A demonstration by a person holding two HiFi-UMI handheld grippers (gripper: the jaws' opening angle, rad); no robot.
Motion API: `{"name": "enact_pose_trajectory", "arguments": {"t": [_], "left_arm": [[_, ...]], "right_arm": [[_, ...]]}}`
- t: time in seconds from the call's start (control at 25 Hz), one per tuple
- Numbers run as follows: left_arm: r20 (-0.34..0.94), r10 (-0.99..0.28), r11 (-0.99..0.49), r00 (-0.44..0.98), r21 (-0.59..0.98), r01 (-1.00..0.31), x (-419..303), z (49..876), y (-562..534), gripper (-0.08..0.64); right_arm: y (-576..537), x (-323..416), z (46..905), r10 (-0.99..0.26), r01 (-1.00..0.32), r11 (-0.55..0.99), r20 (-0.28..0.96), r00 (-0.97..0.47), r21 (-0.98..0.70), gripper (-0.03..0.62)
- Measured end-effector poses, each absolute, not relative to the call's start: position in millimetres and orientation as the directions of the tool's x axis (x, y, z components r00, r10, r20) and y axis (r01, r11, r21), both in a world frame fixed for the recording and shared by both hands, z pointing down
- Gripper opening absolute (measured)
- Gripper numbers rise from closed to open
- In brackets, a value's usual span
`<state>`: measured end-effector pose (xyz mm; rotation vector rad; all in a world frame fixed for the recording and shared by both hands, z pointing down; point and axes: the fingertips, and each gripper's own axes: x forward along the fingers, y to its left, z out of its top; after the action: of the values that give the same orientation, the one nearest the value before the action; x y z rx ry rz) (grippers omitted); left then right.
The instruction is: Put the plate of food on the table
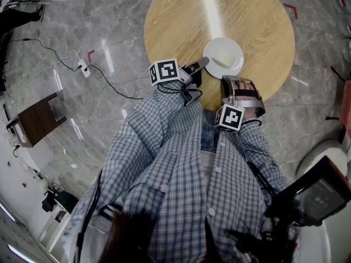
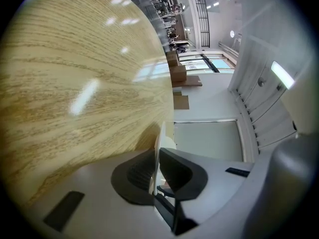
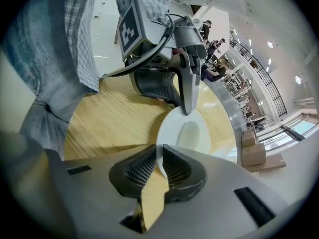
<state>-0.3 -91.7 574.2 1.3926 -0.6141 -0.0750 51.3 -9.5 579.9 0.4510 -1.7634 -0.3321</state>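
Left gripper (image 1: pixel 202 63) and right gripper (image 1: pixel 227 79) both pinch the plate (image 1: pixel 224 55) by its rim; I'd ease it level onto the table (image 1: pixel 175 21)

White plate (image 1: pixel 235 50) on round wooden table (image 1: pixel 181 21)

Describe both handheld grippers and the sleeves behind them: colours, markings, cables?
The left gripper and right gripper both have pale grey shells, and each claw has dark ribbed pads. Each carries a white cube printed with black square markers. A black cable loops off the left one. The sleeves are blue-and-white checked shirt cloth.
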Motion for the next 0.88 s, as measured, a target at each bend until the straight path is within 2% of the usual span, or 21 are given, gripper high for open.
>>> {"name": "enact_pose_trajectory", "arguments": {"t": [0.4, 0.44, 0.52, 0.56, 0.88], "left_arm": [[0.374, -0.367, 0.183, 0.852, 0.927, -0.328, 5, 577, -93, 0.023], [0.367, -0.372, 0.189, 0.853, 0.929, -0.317, 5, 576, -93, 0.029], [0.349, -0.375, 0.2, 0.859, 0.935, -0.292, 4, 573, -92, 0.099], [0.339, -0.374, 0.206, 0.863, 0.938, -0.279, 4, 572, -92, 0.112], [0.328, -0.37, 0.255, 0.869, 0.936, -0.244, 2, 576, -84, 0.117]], "right_arm": [[-12, 56, 586, -0.46, -0.169, 0.885, 0.872, -0.168, 0.434, 0.046], [-12, 55, 586, -0.455, -0.176, 0.887, 0.875, -0.165, 0.428, 0.046], [-13, 53, 585, -0.452, -0.183, 0.887, 0.877, -0.162, 0.423, 0.048], [-15, 53, 585, -0.454, -0.182, 0.886, 0.877, -0.159, 0.425, 0.048], [-32, 51, 594, -0.447, -0.189, 0.889, 0.881, -0.154, 0.418, 0.048]]}}
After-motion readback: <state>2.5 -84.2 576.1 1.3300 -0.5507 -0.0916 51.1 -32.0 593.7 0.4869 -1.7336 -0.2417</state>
